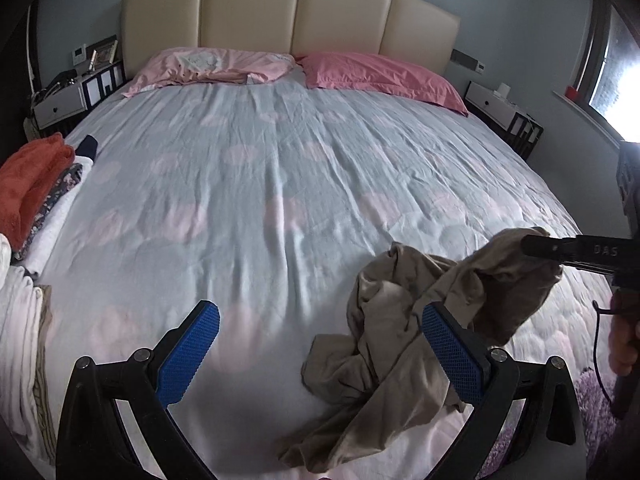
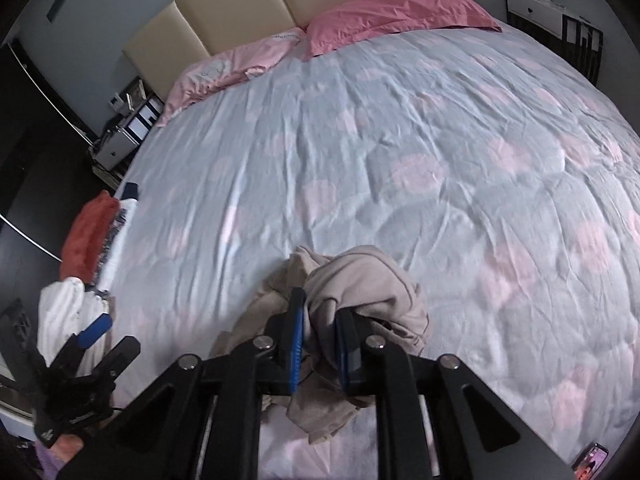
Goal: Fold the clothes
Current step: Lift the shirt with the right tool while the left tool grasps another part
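A crumpled beige garment [image 1: 384, 344] lies on the near right part of the bed, one end lifted. My right gripper [image 2: 320, 316] is shut on a bunch of that beige garment [image 2: 360, 280] and holds it a little above the cover. From the left wrist view, the right gripper [image 1: 532, 246] reaches in from the right edge with the cloth draped over it. My left gripper [image 1: 320, 316] hangs open above the cover, its right blue pad [image 1: 452, 356] just in front of the garment, nothing between the pads. The left gripper [image 2: 98, 330] also shows at the lower left of the right wrist view.
The bed cover [image 1: 260, 184] is pale blue with pink patches. Two pink pillows [image 1: 380, 76] lie at the cream headboard. Folded clothes, orange [image 1: 28, 188], patterned and white, are stacked along the left edge. Nightstands [image 1: 60, 106] flank the bed. A phone [image 2: 592, 460] lies at the near right corner.
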Tool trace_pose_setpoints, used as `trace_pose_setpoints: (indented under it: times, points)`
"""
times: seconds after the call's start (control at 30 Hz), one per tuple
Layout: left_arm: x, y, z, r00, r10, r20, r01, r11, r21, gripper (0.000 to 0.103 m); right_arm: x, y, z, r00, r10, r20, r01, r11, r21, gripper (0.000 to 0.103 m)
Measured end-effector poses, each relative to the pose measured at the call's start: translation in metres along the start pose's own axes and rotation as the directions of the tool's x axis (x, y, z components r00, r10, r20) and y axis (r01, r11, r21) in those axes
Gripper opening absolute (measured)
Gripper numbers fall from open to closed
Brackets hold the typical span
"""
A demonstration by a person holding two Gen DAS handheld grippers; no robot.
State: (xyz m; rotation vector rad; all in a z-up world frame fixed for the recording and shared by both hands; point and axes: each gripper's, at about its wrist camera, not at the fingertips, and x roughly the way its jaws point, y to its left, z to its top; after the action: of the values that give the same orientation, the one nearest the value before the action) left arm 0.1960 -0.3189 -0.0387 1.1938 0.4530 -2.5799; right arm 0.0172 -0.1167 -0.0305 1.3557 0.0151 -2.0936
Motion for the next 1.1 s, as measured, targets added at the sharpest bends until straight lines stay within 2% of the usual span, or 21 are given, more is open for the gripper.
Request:
trace_pose_setpoints:
  times: [0.07,0.13,0.2,0.33,0.5,0.6,0.67,0.77,0.87,0.9,0.97,1.03,1.1]
  points:
    - [0.011,-0.006,-0.007,0.996,-0.061,-0.059,0.062,0.998,0.014,0.102,0.009,0.008,-0.011,0.998,-0.058,-0.005,0.058,0.998,-0.01,0.028]
    - [0.02,-0.017,-0.015,0.988,-0.1,-0.115,0.105,0.993,0.045,0.102,0.015,0.014,-0.019,0.993,-0.115,-0.027,0.115,0.993,-0.01,0.045]
    - [0.029,-0.03,-0.024,0.982,-0.096,-0.164,0.113,0.989,0.098,0.102,0.011,0.021,-0.022,0.996,-0.087,-0.029,0.087,0.996,0.005,0.052]
    - [0.043,-0.047,-0.04,0.965,-0.087,-0.246,0.131,0.977,0.169,0.102,0.002,0.035,-0.028,0.999,-0.03,-0.033,0.031,0.999,0.034,0.055]
    - [0.052,-0.044,-0.048,0.955,-0.065,-0.289,0.115,0.98,0.161,0.102,-0.009,0.053,-0.036,0.999,0.042,-0.034,-0.039,0.997,0.071,0.055]
    - [0.057,-0.042,-0.053,0.948,-0.051,-0.315,0.105,0.982,0.157,0.097,-0.016,0.063,-0.04,0.996,0.085,-0.034,-0.081,0.992,0.093,0.055]
    - [0.06,-0.041,-0.057,0.942,-0.042,-0.333,0.099,0.983,0.154,0.078,-0.02,0.07,-0.043,0.993,0.113,-0.033,-0.109,0.988,0.108,0.055]
    - [0.064,-0.04,-0.061,0.935,-0.033,-0.353,0.092,0.984,0.15,0.067,-0.038,0.082,-0.045,0.984,0.18,0.006,-0.18,0.976,0.123,0.055]
    - [0.061,-0.041,-0.063,0.94,-0.035,-0.34,0.095,0.982,0.162,0.053,-0.054,0.085,-0.045,0.975,0.217,0.042,-0.221,0.964,0.146,0.055]
    - [0.06,-0.042,-0.064,0.942,-0.032,-0.335,0.093,0.981,0.168,0.05,-0.056,0.083,-0.046,0.976,0.211,0.045,-0.215,0.965,0.152,0.055]
    - [0.057,-0.044,-0.064,0.95,-0.017,-0.313,0.076,0.981,0.176,0.035,-0.056,0.074,-0.049,0.985,0.168,0.034,-0.171,0.973,0.155,0.055]
    - [0.054,-0.045,-0.063,0.958,-0.005,-0.286,0.058,0.982,0.18,0.026,-0.051,0.06,-0.054,0.992,0.127,0.002,-0.126,0.978,0.165,0.055]
    - [0.048,-0.044,-0.059,0.968,0.001,-0.251,0.043,0.984,0.171,0.022,-0.044,0.044,-0.059,0.996,0.083,-0.036,-0.077,0.985,0.154,0.055]
